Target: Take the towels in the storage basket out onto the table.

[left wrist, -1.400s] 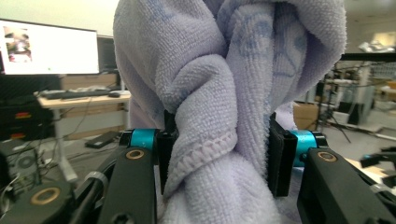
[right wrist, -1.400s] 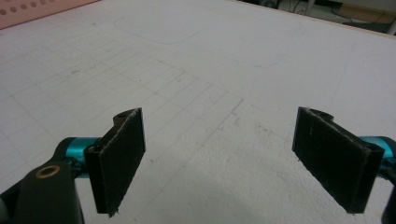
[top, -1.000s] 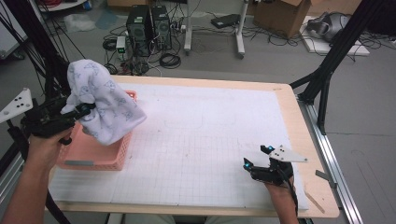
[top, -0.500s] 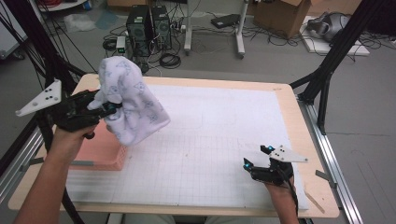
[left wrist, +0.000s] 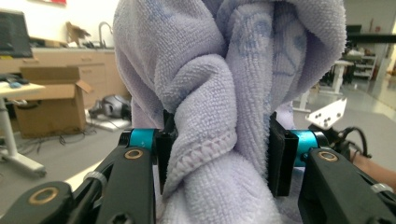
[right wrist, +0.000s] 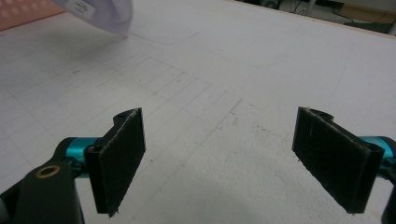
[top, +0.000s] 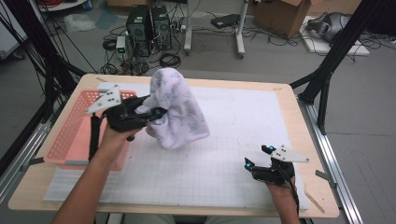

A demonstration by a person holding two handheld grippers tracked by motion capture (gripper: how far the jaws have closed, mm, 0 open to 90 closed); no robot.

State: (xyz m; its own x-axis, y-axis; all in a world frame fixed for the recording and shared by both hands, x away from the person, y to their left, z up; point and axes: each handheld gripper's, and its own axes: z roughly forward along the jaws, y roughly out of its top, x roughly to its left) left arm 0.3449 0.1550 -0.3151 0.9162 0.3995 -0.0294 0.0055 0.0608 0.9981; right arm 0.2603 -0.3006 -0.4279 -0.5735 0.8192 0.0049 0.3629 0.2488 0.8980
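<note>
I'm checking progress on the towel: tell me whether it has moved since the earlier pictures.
Yes. The towel, clamped in the left gripper, has travelled rightward off the pink basket and now hangs over the white gridded mat.

The left gripper (top: pixel 156 113) has a black body with a grey three-cornered plate (top: pixel 103 99) on top, which carries small dark screw holes. In the left gripper view its two black arms show brass-coloured rivets, teal metal sleeves and flat black pads. The right gripper (top: pixel 259 157) is built the same: black body, grey plate (top: pixel 290 154), teal parts at the tips. A black cable (top: pixel 295 196) runs from it along the bare forearm.
</note>
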